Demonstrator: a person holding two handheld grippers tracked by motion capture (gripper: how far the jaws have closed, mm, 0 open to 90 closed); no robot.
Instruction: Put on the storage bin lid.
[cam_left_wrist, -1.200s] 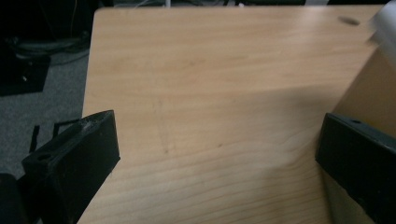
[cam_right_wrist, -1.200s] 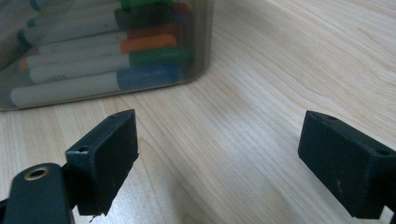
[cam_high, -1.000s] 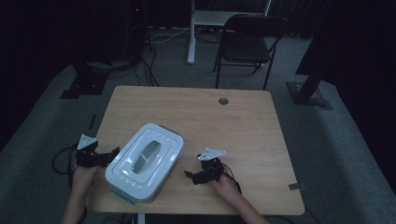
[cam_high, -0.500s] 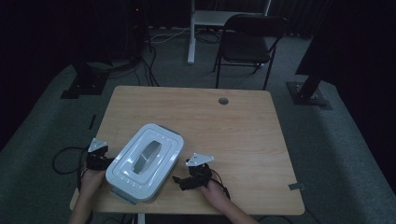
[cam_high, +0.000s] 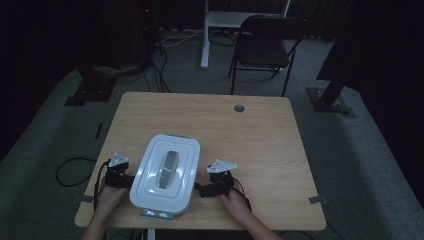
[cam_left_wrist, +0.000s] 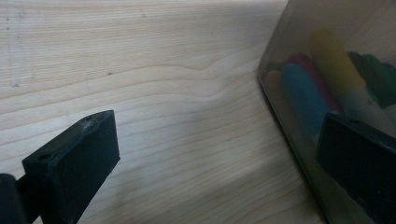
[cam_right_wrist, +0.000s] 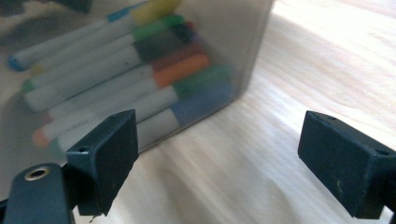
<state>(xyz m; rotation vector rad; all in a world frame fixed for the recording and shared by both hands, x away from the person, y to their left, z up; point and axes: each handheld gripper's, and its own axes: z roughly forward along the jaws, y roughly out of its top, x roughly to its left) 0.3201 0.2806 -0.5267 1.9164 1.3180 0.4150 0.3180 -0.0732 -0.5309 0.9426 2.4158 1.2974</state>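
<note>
2 grippers flank the lidded plastic box (cam_high: 165, 175): left gripper (cam_high: 125, 180) and right gripper (cam_high: 206, 189), jaws spread wide, empty. The box sits between them, holding markers (cam_right_wrist: 116, 84); probably light, smooth-walled, slippery. Best squeezed from both sides.

Dim high view, blurred bright close-ups
</note>
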